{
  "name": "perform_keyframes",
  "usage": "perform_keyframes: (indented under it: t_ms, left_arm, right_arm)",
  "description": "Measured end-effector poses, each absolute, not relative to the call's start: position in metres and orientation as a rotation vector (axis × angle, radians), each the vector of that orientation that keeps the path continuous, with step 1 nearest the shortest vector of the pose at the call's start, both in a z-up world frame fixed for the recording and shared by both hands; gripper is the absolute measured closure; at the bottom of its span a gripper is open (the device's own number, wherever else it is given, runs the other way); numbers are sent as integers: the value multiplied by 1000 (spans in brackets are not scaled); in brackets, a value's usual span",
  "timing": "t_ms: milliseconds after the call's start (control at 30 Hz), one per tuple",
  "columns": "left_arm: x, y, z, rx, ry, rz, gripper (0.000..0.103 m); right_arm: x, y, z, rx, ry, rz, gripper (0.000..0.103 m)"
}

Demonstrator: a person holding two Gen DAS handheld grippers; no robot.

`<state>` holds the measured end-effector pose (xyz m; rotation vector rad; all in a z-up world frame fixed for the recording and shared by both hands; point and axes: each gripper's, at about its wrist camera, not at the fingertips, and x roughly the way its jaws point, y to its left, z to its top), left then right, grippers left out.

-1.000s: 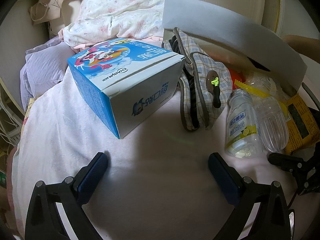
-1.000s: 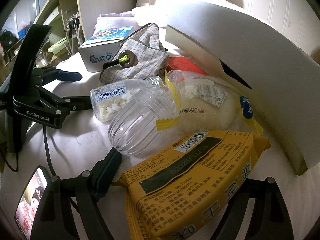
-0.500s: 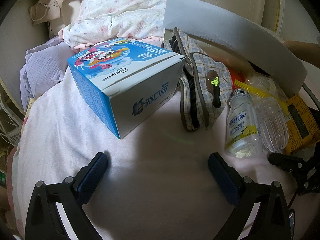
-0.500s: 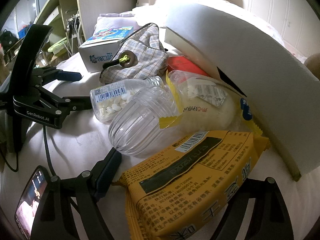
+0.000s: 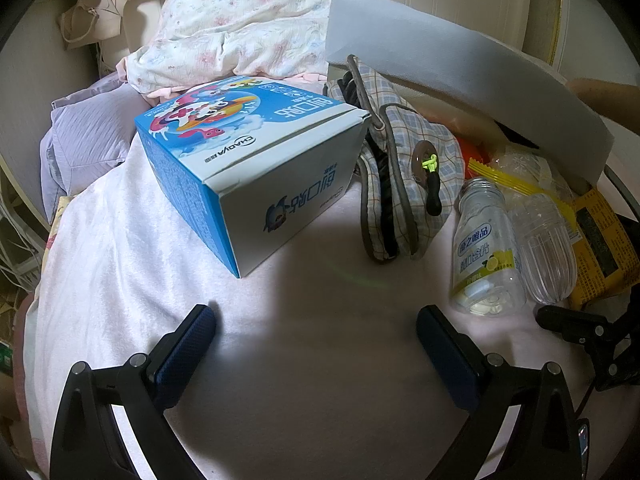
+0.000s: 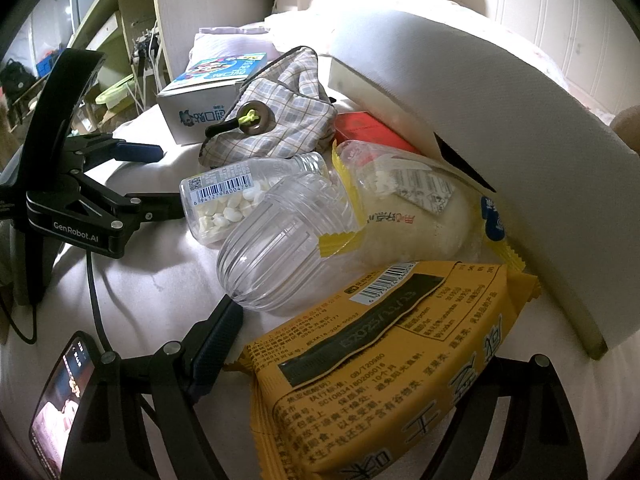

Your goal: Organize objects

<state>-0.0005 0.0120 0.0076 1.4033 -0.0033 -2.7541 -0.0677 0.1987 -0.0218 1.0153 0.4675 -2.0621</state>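
Two ribbed clear plastic bottles (image 6: 280, 236)

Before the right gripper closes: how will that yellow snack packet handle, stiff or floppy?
Likely floppy: the yellow snack packet is thin printed film with crimped edges, and it already bows between the right gripper's open fingers. Probably light for its size. Glossy film may slip, and hard pinching could crush what's inside.

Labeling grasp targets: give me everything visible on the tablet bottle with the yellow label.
The tablet bottle is clear plastic, lying on its side on the white bedcover, threaded neck toward the plaid pouch; no cap is visible. It has a yellow-white label, a barcode on the other face, and white tablets pooled at its base. A ribbed clear container rests against it. Neither gripper touches it.
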Motion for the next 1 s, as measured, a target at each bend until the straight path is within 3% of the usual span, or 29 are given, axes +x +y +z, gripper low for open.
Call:
perform_keyframes:
  t_ms: [1000]
  left_arm:
    - [0, 12, 8, 1403, -3, -2754, 1]
  right_arm:
    - [-65, 202, -15, 1016, 467, -2063, 19]
